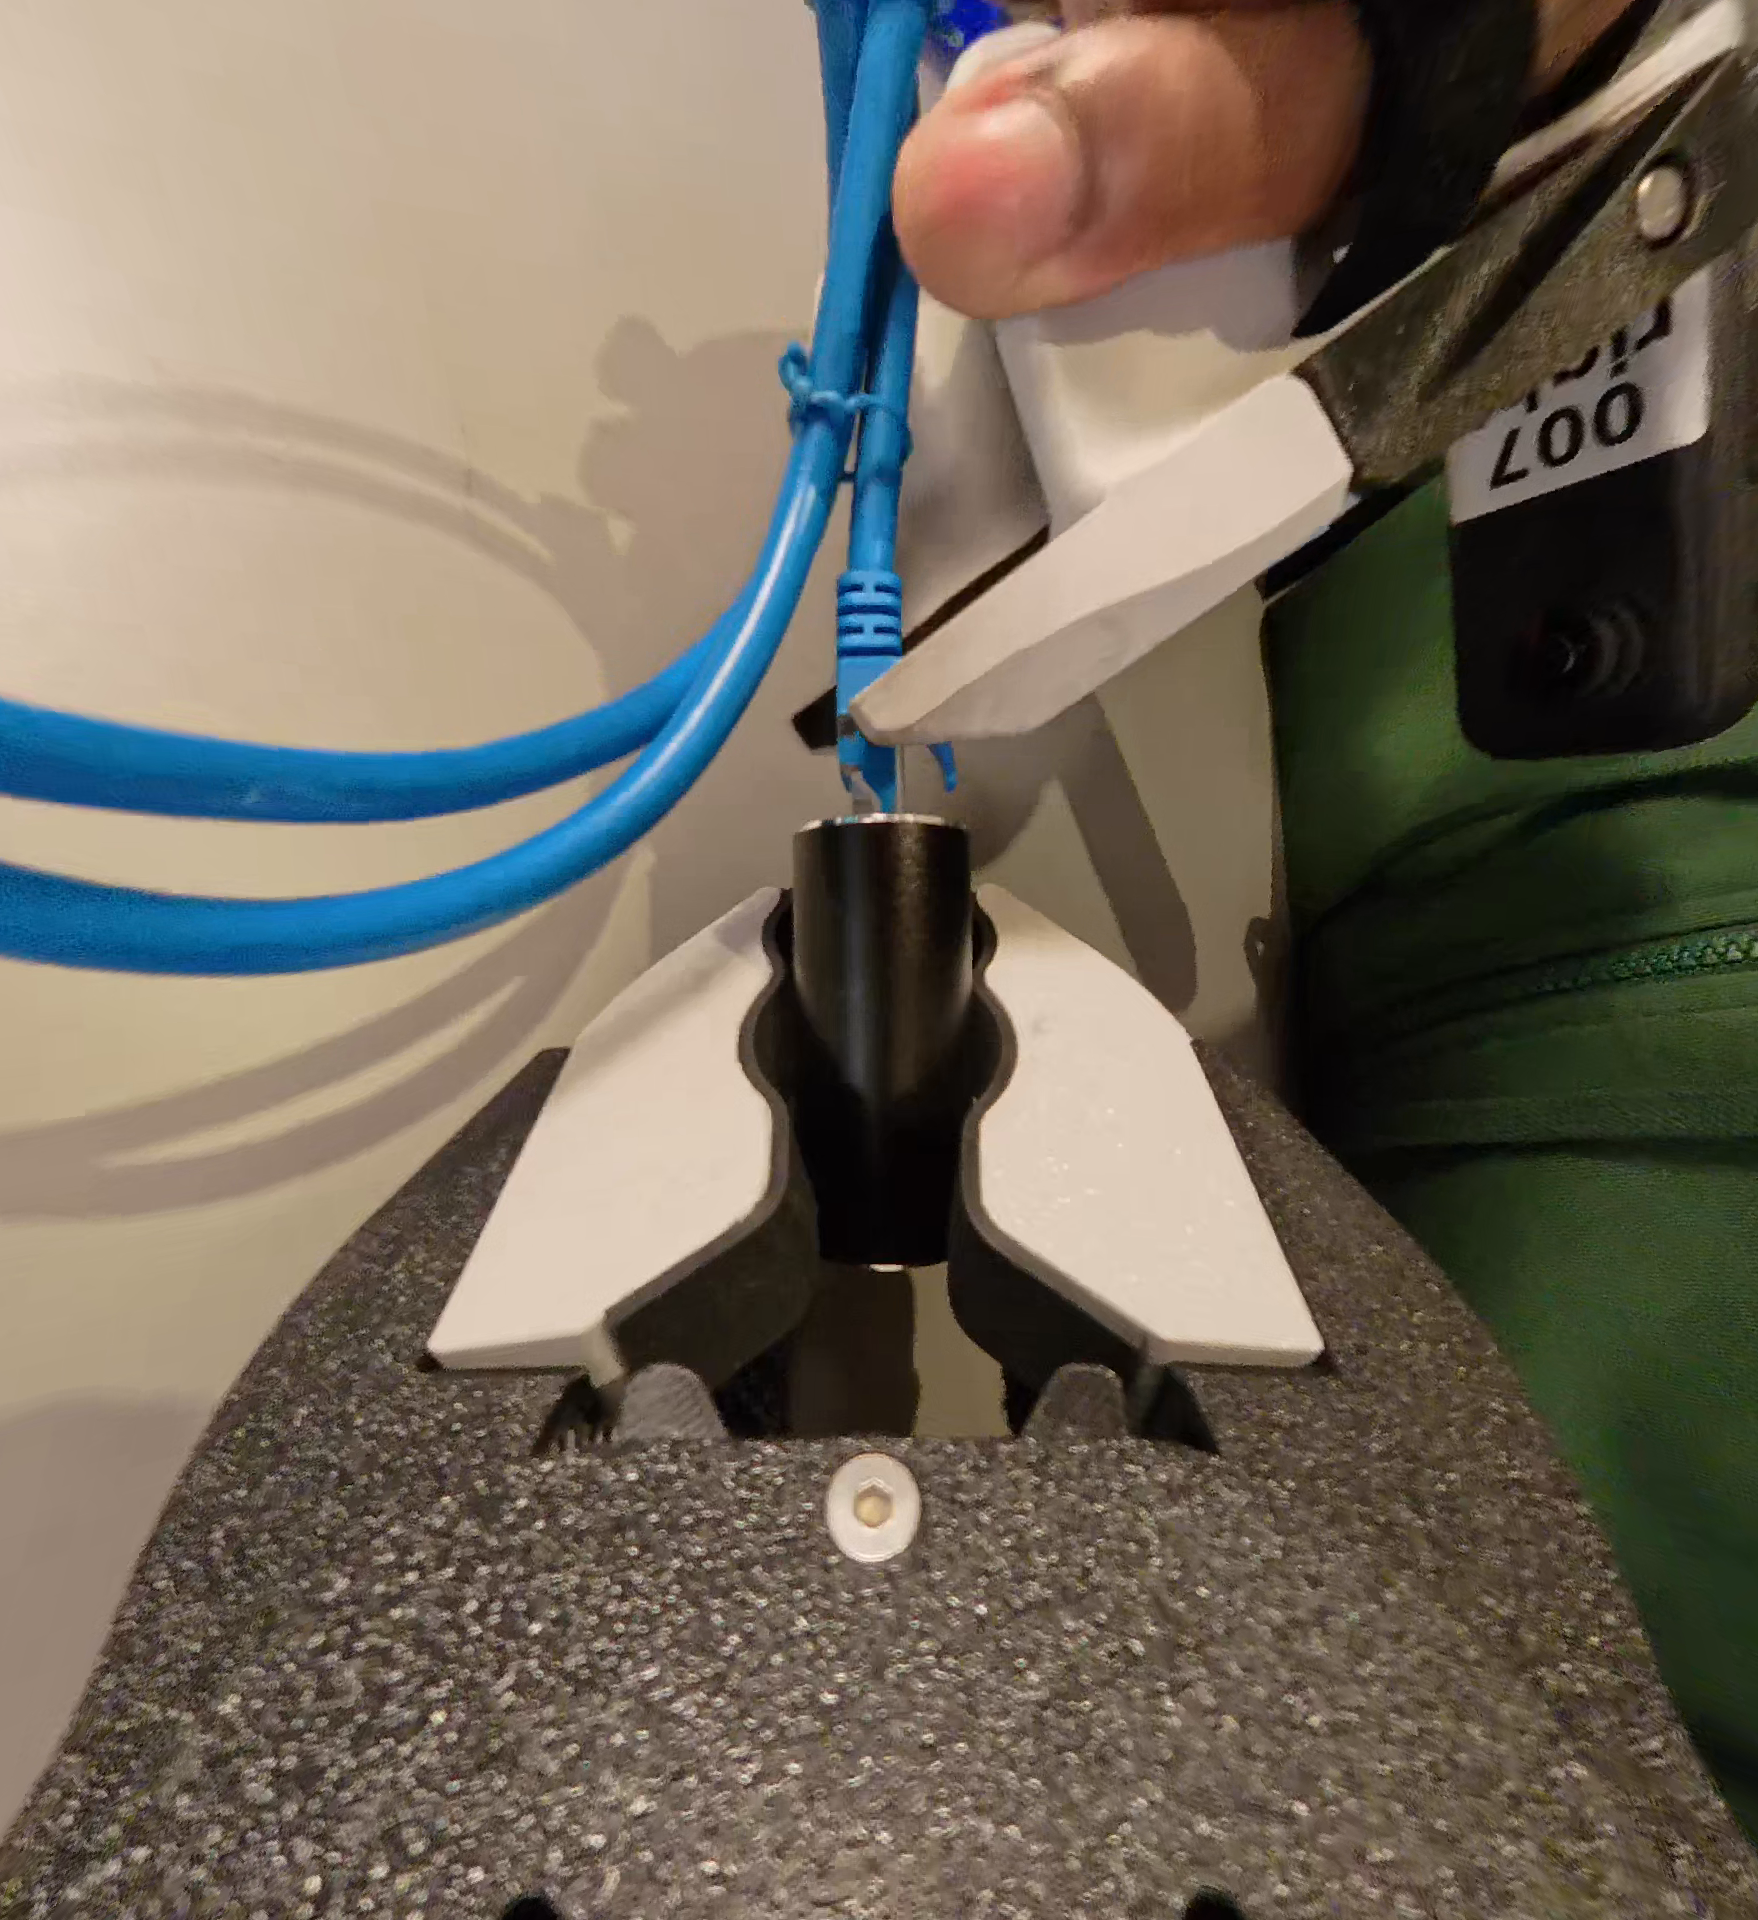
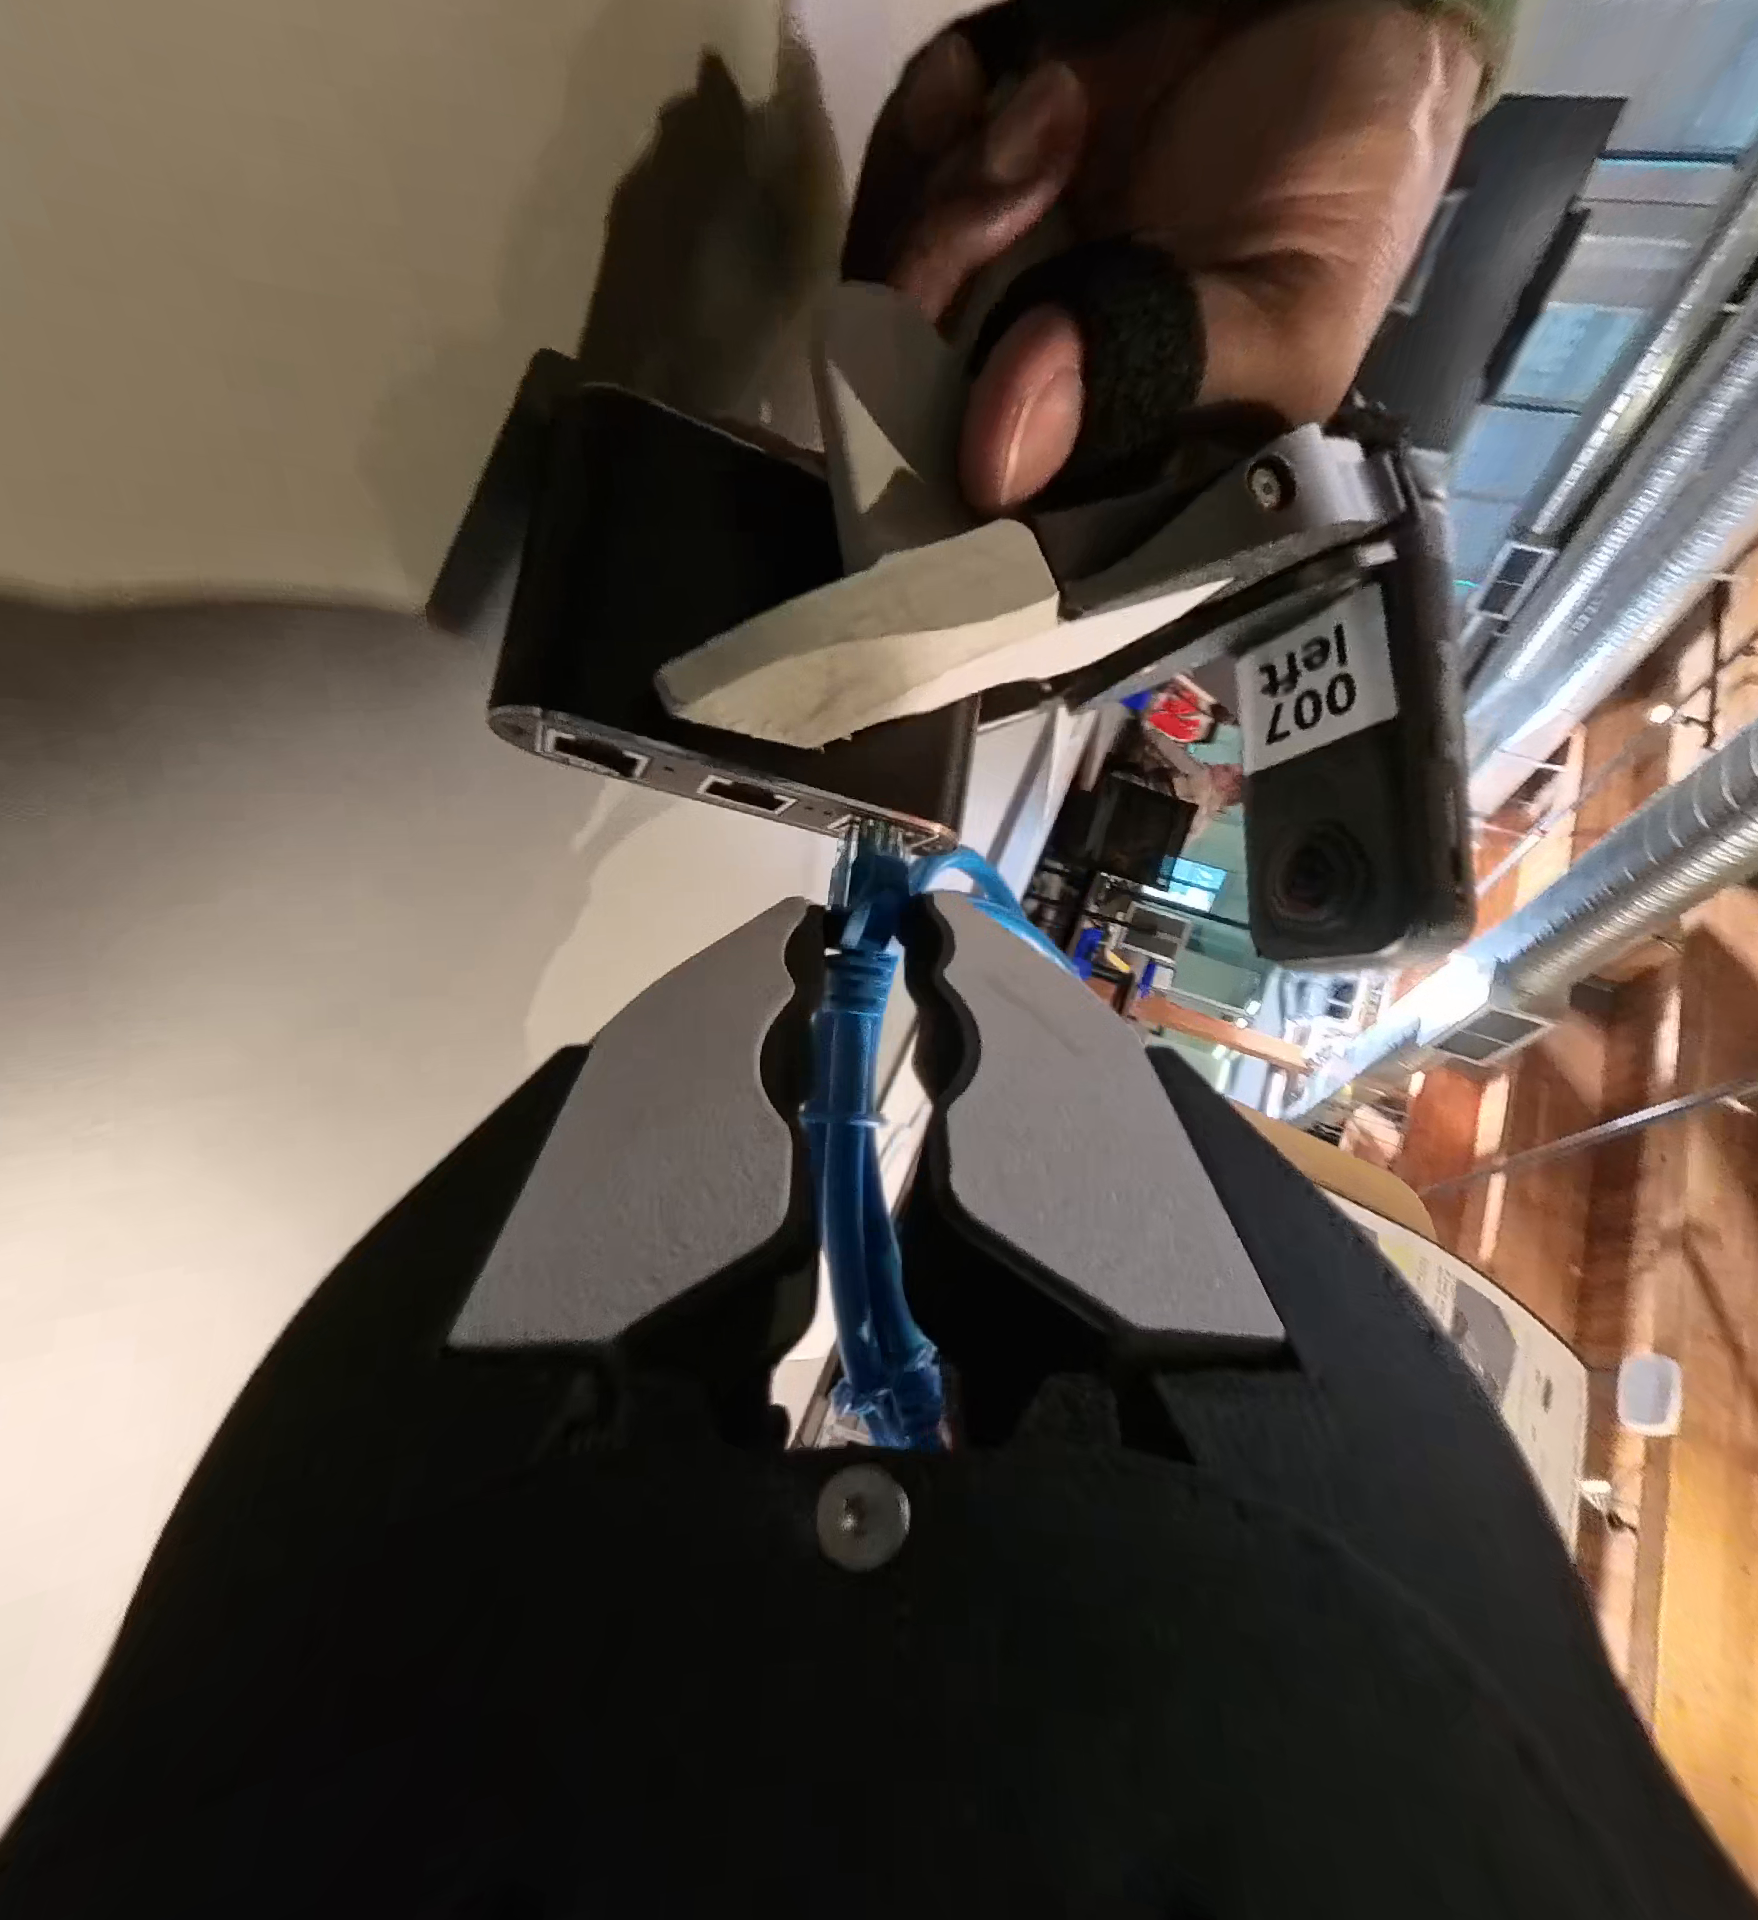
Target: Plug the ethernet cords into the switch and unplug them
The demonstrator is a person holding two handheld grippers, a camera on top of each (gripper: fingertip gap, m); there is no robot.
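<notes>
Between your two grippers, the black switch (image 1: 880, 1039) is held end-on in the left gripper (image 1: 880, 940), whose fingers close snugly on its body so the port face looks toward the other tool. That steadies it against a push. Your right gripper (image 2: 870, 925) pinches a blue cord (image 2: 859, 1049) just behind its plug (image 2: 859, 868), fingers nearly closed, so the plug tip meets the end port squarely. I judge it partly seated at most. Count three ports on the visible face: two empty, one taking the plug. Two blue cords run through the right gripper's fingers, bound by a thin tie (image 2: 854, 1122).
</notes>
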